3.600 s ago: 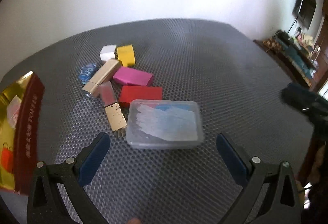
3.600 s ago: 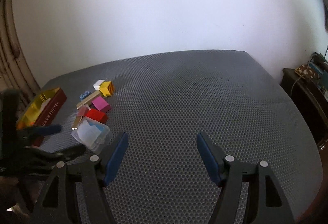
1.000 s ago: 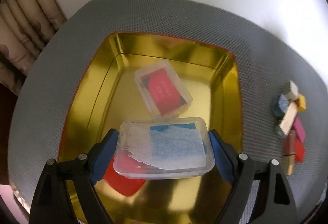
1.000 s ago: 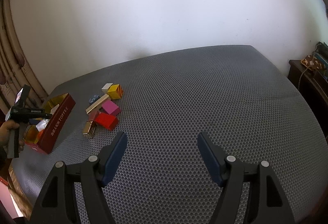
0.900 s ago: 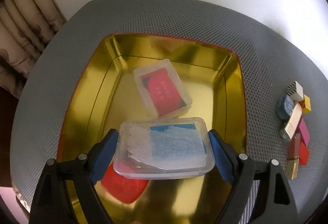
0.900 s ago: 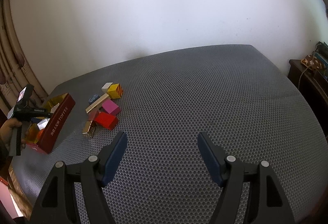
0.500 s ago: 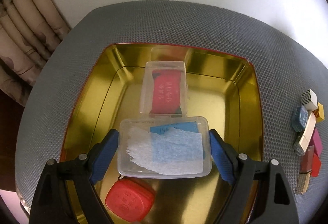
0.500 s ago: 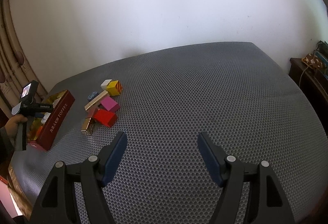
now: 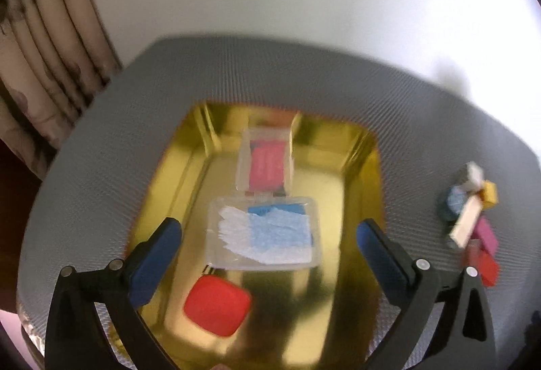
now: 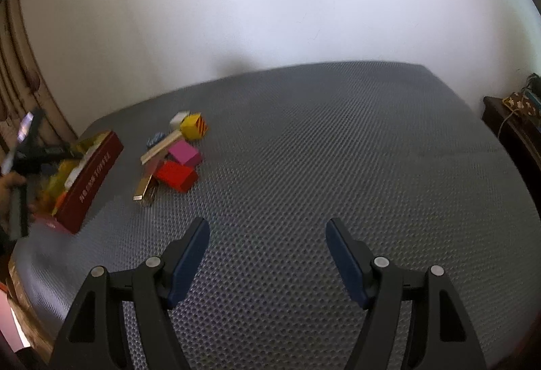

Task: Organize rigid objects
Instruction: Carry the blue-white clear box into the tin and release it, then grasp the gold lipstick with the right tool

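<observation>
My left gripper (image 9: 268, 245) is open above the gold tin (image 9: 361, 201). A clear plastic box with blue and white paper (image 9: 263, 233) lies in the tin between my open fingers, apart from them. Another clear box with a red card (image 9: 267, 163) and a red rounded box (image 9: 216, 305) also lie in the tin. A pile of small coloured blocks (image 9: 470, 217) sits on the mat right of the tin. My right gripper (image 10: 267, 255) is open and empty over bare mat. The tin (image 10: 91, 174) and blocks (image 10: 175, 160) lie far to its left.
A grey honeycomb mat (image 10: 338, 150) covers the table. A curtain (image 9: 40, 65) hangs at the left, a white wall behind. A dark cabinet (image 10: 514, 133) stands past the table's right edge. The left hand with its gripper (image 10: 20, 167) shows by the tin.
My left gripper has opened and let go of the clear box with blue paper, which now lies in the tin; the gripper has pulled back. The right gripper barely moved.
</observation>
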